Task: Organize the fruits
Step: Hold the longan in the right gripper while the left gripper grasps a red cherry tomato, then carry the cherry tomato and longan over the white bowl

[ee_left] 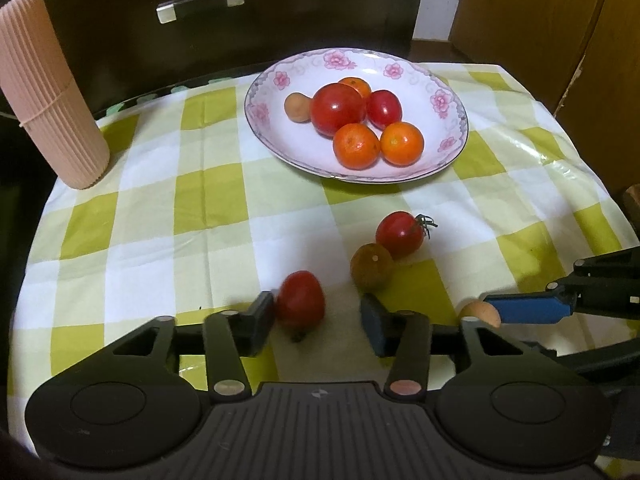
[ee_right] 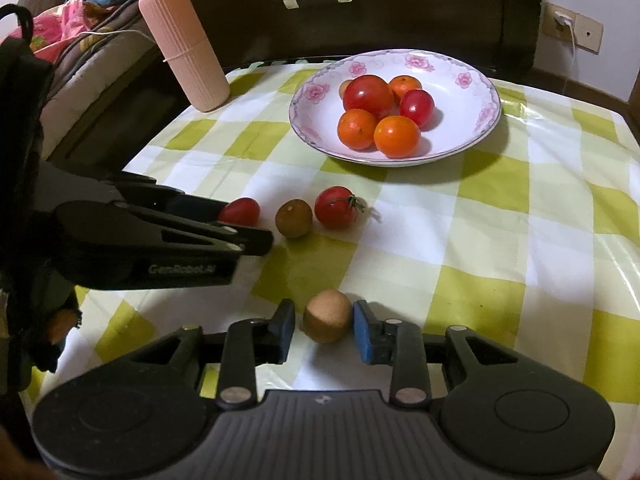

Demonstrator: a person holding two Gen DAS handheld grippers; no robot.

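resting between parted fingers [ee_right: 293, 330]: brown fruit [ee_right: 327, 315]

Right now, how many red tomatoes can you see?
4: two on the plate, a big one and a small one; two on the tablecloth, one with a stem, one between the left gripper's fingers.

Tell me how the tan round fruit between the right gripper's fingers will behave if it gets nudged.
The tan fruit looks round and lies loose on the smooth checked tablecloth, so it would probably roll. The right gripper has gaps on both sides, so uneven closing may push it sideways.
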